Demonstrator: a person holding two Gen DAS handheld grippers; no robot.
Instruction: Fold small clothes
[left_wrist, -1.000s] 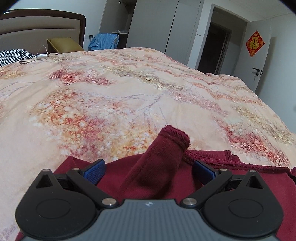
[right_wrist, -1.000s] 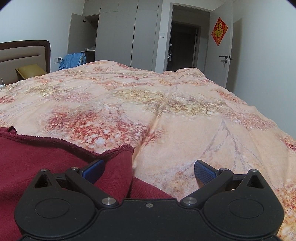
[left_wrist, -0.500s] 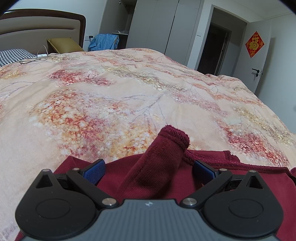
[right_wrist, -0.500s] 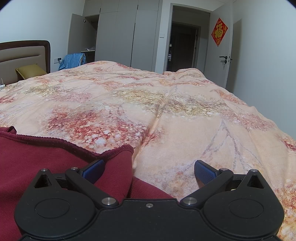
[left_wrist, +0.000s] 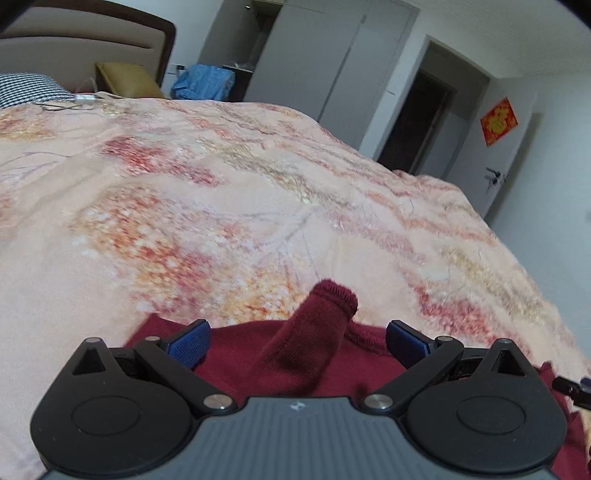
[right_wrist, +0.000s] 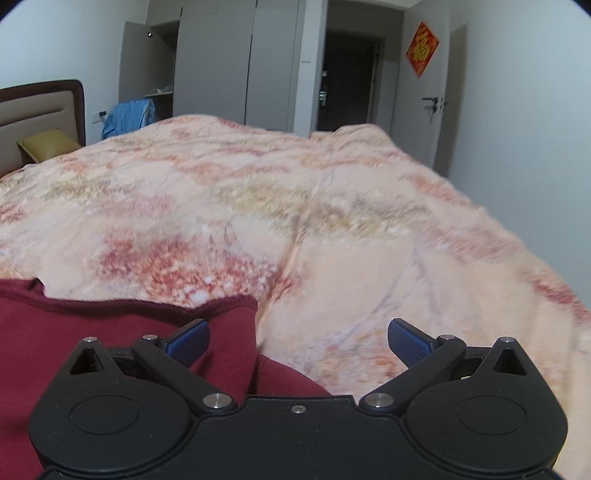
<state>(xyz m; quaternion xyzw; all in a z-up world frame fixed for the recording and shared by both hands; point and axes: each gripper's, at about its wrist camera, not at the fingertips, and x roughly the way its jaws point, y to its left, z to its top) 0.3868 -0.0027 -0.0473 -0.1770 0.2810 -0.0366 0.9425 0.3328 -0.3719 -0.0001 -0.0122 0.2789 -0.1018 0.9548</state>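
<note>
A dark red knit garment (left_wrist: 306, 354) lies on the floral bedspread (left_wrist: 221, 206) just under both grippers. In the left wrist view a rolled sleeve or cuff (left_wrist: 325, 314) stands up between the open blue-padded fingers of my left gripper (left_wrist: 297, 341), touching neither pad. In the right wrist view the garment (right_wrist: 92, 332) fills the lower left; its hemmed corner (right_wrist: 236, 306) lies between the fingers of my open right gripper (right_wrist: 297, 341), near the left pad (right_wrist: 188, 341). The right pad (right_wrist: 406, 343) is over bare bedspread (right_wrist: 332, 221).
The bed stretches far ahead. At its head are a headboard (left_wrist: 92, 40), a yellow cushion (left_wrist: 125, 79), a checked pillow (left_wrist: 26, 88) and a cable (left_wrist: 74, 101). Grey wardrobes (right_wrist: 236, 62), blue cloth (right_wrist: 125, 118), a dark doorway (right_wrist: 347, 81) and a white door (right_wrist: 428, 96) stand beyond.
Both views have tilted and shifted slightly with motion blur; the grippers have lifted or pitched a little. Both stay open, and the garment has not visibly moved.
</note>
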